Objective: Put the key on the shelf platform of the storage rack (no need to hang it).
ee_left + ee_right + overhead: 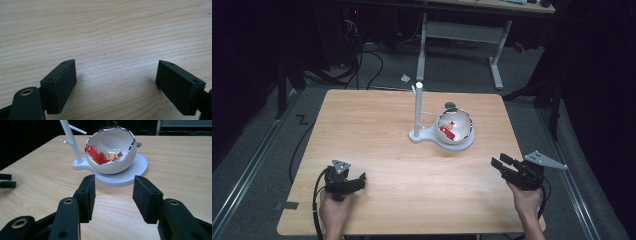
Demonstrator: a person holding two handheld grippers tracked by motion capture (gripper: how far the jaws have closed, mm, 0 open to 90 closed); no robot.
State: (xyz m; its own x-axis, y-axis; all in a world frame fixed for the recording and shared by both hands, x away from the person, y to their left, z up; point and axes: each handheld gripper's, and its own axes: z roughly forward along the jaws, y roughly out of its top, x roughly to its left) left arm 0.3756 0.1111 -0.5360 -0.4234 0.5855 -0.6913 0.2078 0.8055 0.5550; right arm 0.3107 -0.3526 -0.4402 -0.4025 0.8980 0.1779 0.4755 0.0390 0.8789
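- The left gripper (354, 183) rests low at the near left of the wooden table (372, 140), its jaws spread wide with only bare wood grain between them; it lies well away from the bowl.
- The right gripper (113, 195) sits at the near right, its jaws partly apart and holding nothing, the pads (88, 195) clear of everything.
- This gripper is the nearer of the two to the work: in the right gripper view the egg-shaped bowl (112, 160) lies straight ahead, framed between the two jaws, farther across the table.
- In the high view the bowl (455, 129) lies ahead and to the left of the right gripper (504, 166), so a reach would likely run diagonally inward.
- The bowl is white and glossy, shaped like a cracked eggshell with a jagged silver rim, and its opening tilts toward the right gripper.
- Inside it lie a small red piece (96, 156) and a small toy figure (110, 156), side by side.
- The bowl sits on a round white base (138, 167), which also carries a thin upright white post (71, 141) with short pegs, to the bowl's left in the right gripper view.
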